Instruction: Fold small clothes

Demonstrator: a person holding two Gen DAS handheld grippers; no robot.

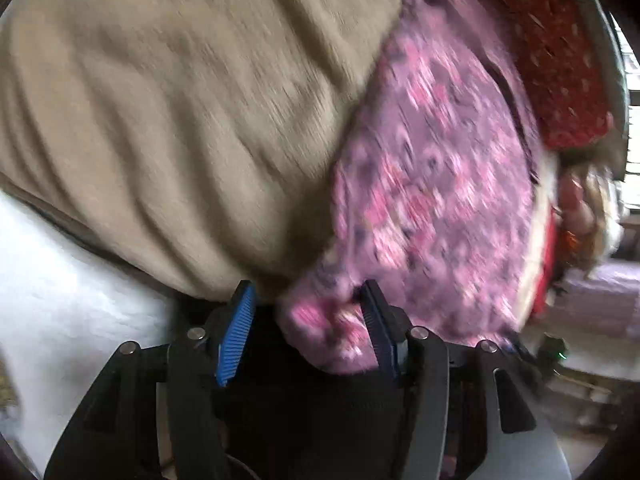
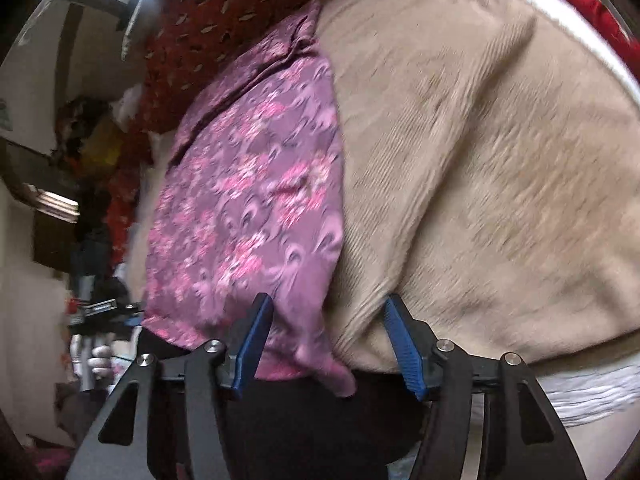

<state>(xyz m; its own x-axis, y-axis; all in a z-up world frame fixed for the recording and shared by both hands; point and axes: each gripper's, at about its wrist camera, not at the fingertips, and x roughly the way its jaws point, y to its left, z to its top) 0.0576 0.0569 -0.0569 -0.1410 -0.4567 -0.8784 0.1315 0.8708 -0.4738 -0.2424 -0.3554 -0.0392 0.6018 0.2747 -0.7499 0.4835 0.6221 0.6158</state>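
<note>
Beige ribbed blanket (image 2: 480, 160) fills our background. We are mid-fold: the purple floral satin garment (image 2: 248, 200) lies at ten o'clock, its corners between both half-open grippers, left gripper (image 1: 308, 332) and right gripper (image 2: 328, 344), neither clamped. Next, we let go and smooth.

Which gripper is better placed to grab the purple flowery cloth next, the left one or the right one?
Probably the left gripper. A bunched end of the purple flowery cloth fills the gap between its open jaws. The right gripper is open too, with only a thin corner of the cloth there, beside the beige cloth.
</note>
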